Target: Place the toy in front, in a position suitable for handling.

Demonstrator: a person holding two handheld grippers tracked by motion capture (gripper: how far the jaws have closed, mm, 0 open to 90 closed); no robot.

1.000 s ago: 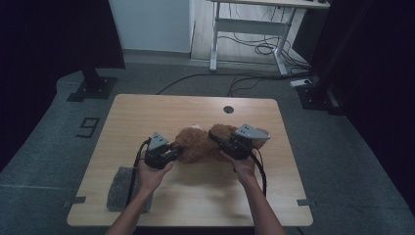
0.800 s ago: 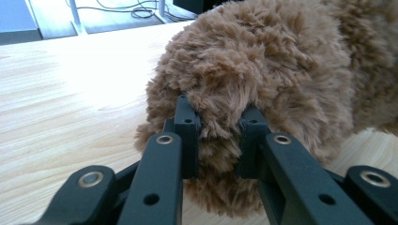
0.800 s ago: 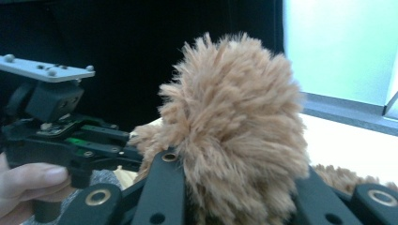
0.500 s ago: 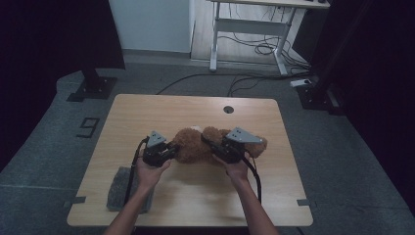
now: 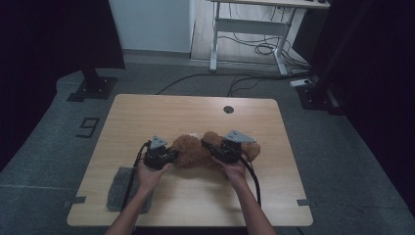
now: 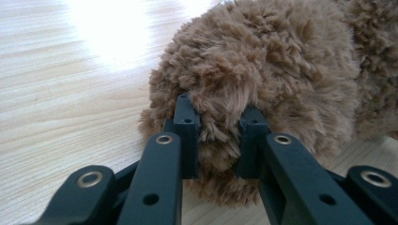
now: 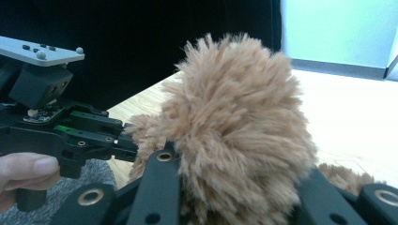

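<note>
Both grippers had sunk with the fluffy brown plush teddy bear (image 5: pixel 195 152), now resting mid-table (image 5: pixel 147 112). I kept left gripper (image 6: pixel 219 140) and right gripper (image 7: pixel 234 187) clamped on its fur, ready to release.

One sign can be read — a dark numeral "9" (image 5: pixel 88 127) marked on the grey floor (image 5: pixel 44 147), just beside the left edge of the wooden table (image 5: pixel 195 110) in the high view. Nothing else carries legible writing — no label, brand or number can be made out on the things on the tabletop or in either gripper view.
</note>
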